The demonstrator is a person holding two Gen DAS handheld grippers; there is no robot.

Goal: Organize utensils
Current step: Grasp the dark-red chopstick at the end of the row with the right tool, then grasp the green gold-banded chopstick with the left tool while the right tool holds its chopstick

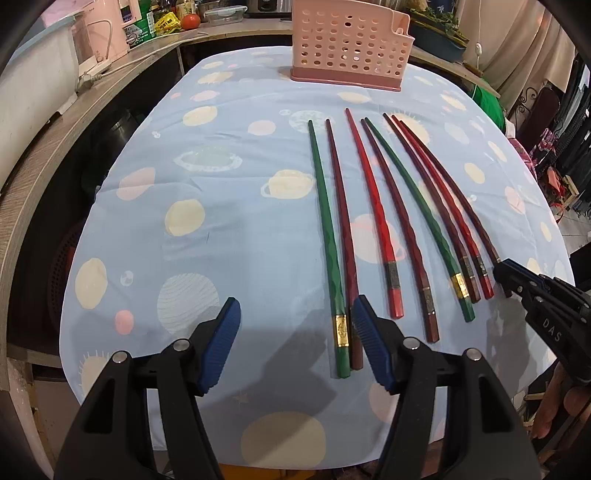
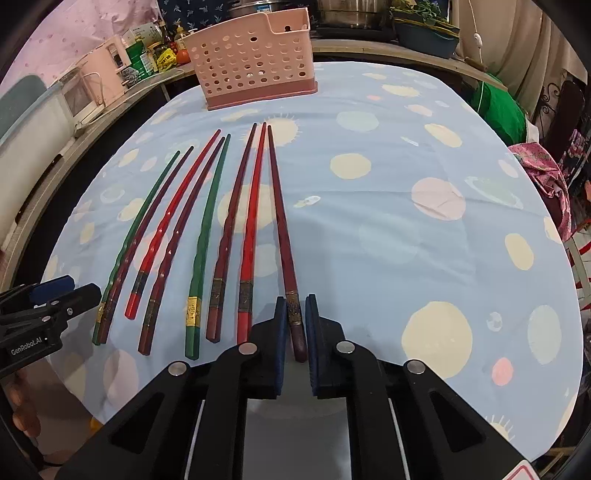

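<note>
Several green, red and dark red chopsticks (image 1: 380, 206) lie side by side on the blue planet-print tablecloth (image 1: 221, 155), tips toward a pink perforated utensil holder (image 1: 349, 46) at the far end. My left gripper (image 1: 295, 314) is open just left of the thick ends of the leftmost green (image 1: 325, 221) and dark red pair. My right gripper (image 2: 296, 314) has its jaws close around the thick end of the rightmost dark red chopstick (image 2: 280, 218), which still lies on the cloth. The holder also shows in the right wrist view (image 2: 255, 59).
A wooden counter (image 1: 55, 147) curves along the left with pink appliances, jars and a tomato (image 1: 190, 21). Green fabric (image 2: 498, 107) and clothing lie beyond the right table edge. The cloth's right half (image 2: 424, 229) bears only its print.
</note>
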